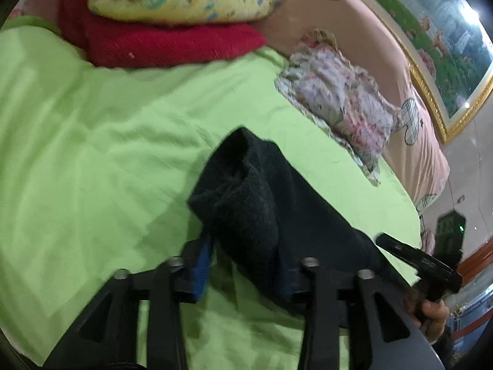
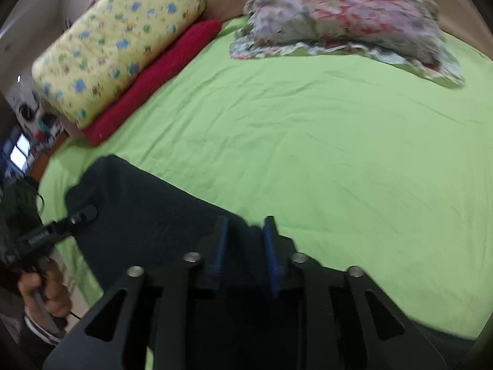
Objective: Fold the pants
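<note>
Stretching sideways above the bed [image 2: 308, 141], the dark pants [image 2: 148, 215] were clamped by the left hand-held gripper [image 1: 246, 265] and the right hand-held gripper [image 2: 245, 246]; their lower length was hidden behind gripper bodies.

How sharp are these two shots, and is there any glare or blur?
Left wrist view: window glare at top right; black pants fairly sharp; fisheye bends the bed edge. Right wrist view: motion blur smears the floral pillow and yellow quilt; no glare.
</note>
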The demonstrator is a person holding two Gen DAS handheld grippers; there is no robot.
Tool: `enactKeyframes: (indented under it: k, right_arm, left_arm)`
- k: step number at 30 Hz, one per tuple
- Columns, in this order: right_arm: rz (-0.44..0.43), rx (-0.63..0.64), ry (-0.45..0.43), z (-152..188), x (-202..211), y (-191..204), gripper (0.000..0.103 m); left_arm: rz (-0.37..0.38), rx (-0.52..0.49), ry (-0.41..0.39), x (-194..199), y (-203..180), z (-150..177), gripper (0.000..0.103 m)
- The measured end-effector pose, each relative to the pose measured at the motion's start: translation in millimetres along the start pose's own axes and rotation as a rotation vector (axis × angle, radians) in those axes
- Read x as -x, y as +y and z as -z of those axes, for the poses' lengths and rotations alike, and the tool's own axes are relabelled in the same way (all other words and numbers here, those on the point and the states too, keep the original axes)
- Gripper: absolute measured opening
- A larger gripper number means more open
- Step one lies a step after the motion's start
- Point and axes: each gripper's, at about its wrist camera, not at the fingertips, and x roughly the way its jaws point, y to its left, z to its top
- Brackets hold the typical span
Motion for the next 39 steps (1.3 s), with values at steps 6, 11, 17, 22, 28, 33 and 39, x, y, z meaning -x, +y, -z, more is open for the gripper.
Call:
enactKeyframes:
  k: [6, 11, 17, 22, 28, 33, 39]
  right_arm:
    - [-0.038, -0.111, -0.086, 28.2, 56.0, -18.8, 0.053]
    - [-0.027, -0.192, -0.108, 55.4, 85.1, -38.1, 0.053]
    - [-0.007, -0.253, -0.143, 84.7, 120.0, -58.5, 0.053]
    - [0.023, -0.315, -0.2, 117.5, 154.5, -75.3, 0.056]
    - [0.07, -0.435, -0.253, 165.6, 189.7, -102.7, 0.058]
    - [0.135, -0.542, -0.304, 198.0, 218.4, -124.8, 0.058]
    - [0.186, -0.684, -0.356, 231.1, 244.4, -151.7, 0.058]
  left_arm:
    - [-0.012, -0.071, -0.091, 37.1, -25.1, -3.0, 0.054]
    - [0.046, -0.182, -0.077, 41.4, -68.3, 0.6, 0.058]
    - [0.126, -0.27, -0.018, 24.7, -122.3, 17.2, 0.065]
    - [0.199, -0.313, 0.057, 0.3, -161.7, 34.9, 0.068]
    - [0.291, -0.4, 0.16, -29.4, -218.4, 63.2, 0.071]
    - [0.362, -0.489, 0.242, -51.8, -272.8, 88.6, 0.075]
    - [0.43, -0.582, 0.333, -74.6, -327.2, 113.4, 0.078]
